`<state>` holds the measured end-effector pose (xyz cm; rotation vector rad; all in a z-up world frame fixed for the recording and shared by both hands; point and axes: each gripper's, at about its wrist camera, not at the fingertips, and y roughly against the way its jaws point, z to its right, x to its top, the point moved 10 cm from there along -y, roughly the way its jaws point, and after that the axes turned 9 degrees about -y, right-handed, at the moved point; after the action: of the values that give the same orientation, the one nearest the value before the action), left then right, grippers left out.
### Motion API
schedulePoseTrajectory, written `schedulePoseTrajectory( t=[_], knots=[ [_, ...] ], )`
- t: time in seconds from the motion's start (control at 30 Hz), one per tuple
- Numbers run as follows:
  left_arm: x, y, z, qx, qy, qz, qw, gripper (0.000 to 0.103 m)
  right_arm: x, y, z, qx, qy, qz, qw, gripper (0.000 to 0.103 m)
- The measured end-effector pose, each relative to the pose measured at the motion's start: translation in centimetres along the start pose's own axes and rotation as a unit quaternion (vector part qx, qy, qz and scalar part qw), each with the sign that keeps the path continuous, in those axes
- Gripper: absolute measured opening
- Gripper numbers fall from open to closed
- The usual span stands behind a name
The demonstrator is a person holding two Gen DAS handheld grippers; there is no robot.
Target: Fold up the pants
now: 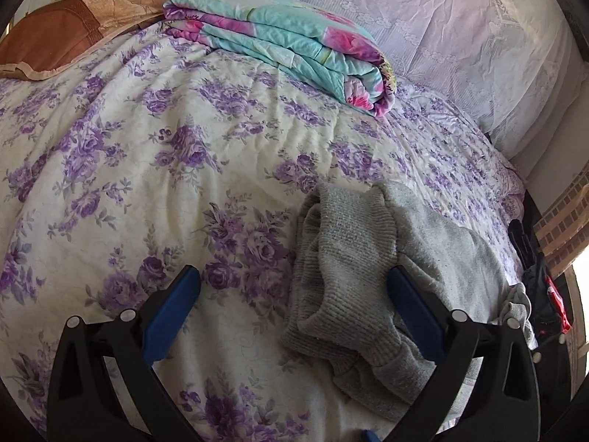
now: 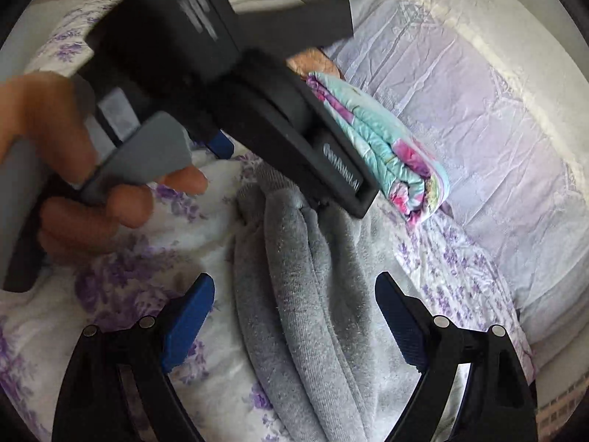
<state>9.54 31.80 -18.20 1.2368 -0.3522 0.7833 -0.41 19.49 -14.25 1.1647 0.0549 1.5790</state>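
Observation:
Grey sweatpants [image 1: 368,276] lie bunched on a bed with a purple-flowered cover [image 1: 147,169]. In the left wrist view their ribbed cuffs sit between the wide-apart blue pads of my left gripper [image 1: 294,280], which is open; the right pad rests close against the cloth, not pinching it. In the right wrist view the pants [image 2: 309,294] run as a long folded ridge between the spread blue pads of my right gripper [image 2: 294,291], open and not pressing. The black and grey body of the left gripper [image 2: 206,84], held by a hand [image 2: 73,169], fills the upper left there.
A folded turquoise and pink floral quilt [image 1: 294,44] lies at the back of the bed. A brown pillow [image 1: 62,40] sits far left, and a pale lace-covered headboard or pillow [image 1: 478,48] is at the right. Dark clothes [image 1: 541,287] hang off the bed's right edge.

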Motion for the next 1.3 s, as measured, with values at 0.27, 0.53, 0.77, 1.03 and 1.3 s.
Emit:
schedulePoseTrajectory(
  t=[0.27, 0.53, 0.77, 1.03, 1.3],
  knots=[
    [0.4, 0.8, -0.5, -0.045, 0.034, 0.019, 0.9982, 0.099, 0.4, -2.1, 0.3, -0.005, -0.023, -0.012, 1.000, 0.089],
    [0.8, 1.2, -0.8, -0.077, 0.062, 0.028, 0.9947, 0.099, 0.4, -2.3, 2.2, -0.022, -0.070, -0.002, 0.997, 0.041],
    [1.2, 2.5, 0.0, -0.189, 0.108, 0.036, 0.9753, 0.099, 0.6, -0.8, 5.3, 0.037, -0.196, 0.038, 0.979, 0.035],
    [0.4, 3.6, 3.9, -0.302, 0.121, -0.010, 0.9456, 0.099, 0.3, 0.4, 6.3, 0.042, -0.226, 0.065, 0.971, 0.035],
    [0.1, 1.1, 5.8, -0.317, 0.141, -0.055, 0.9364, 0.099, -0.4, 0.8, 6.0, 0.044, -0.229, 0.074, 0.970, 0.035]
  ],
)
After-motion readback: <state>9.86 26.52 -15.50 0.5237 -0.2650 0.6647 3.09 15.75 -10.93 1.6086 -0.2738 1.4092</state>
